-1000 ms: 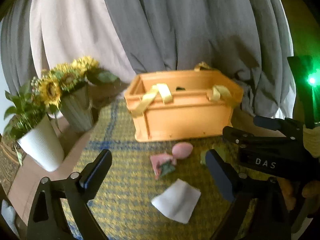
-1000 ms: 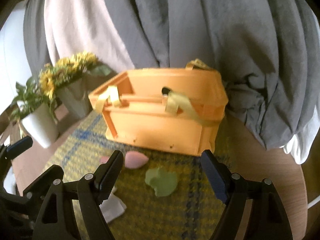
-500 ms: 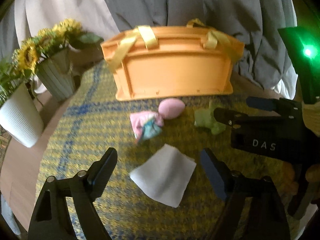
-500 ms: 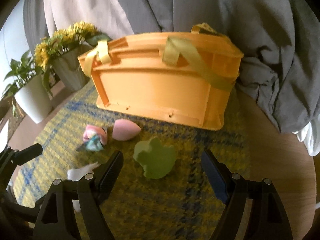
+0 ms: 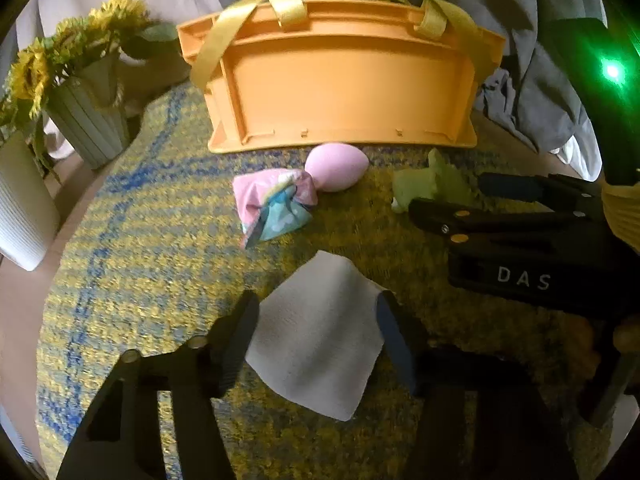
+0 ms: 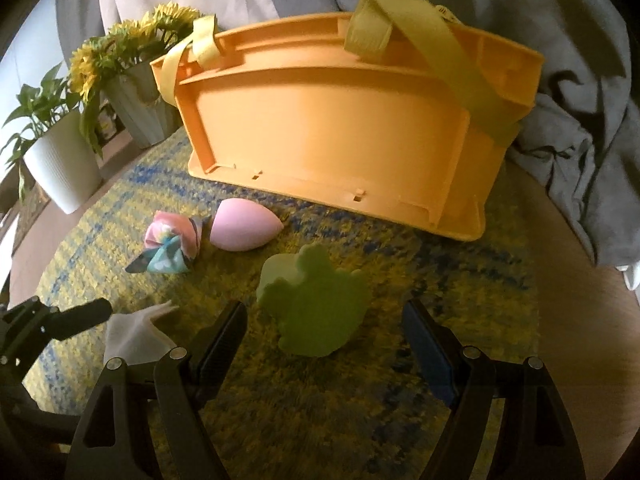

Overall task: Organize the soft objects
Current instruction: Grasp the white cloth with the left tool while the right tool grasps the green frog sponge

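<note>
Change since earlier frames: both grippers dropped lower and closer to the mat — the left gripper (image 5: 316, 332) now straddled the flat white square cloth (image 5: 316, 340), the right gripper (image 6: 324, 340) the pale green foam sponge (image 6: 314, 304).
Tool state: both sets of jaws stood apart, gripping nothing.
Task items: cloth at lower centre of the left view; sponge at centre of the right view; pink egg-shaped sponge (image 6: 244, 230) and pastel fabric scrunchie (image 6: 172, 246) lay before the orange plastic crate (image 6: 340, 132).
Risk: thin cloth could slip out if the fingers closed above it; the woven yellow-blue mat (image 5: 160, 240) might snag.
Hidden: crate interior unseen — contact with the cloth unclear.
</note>
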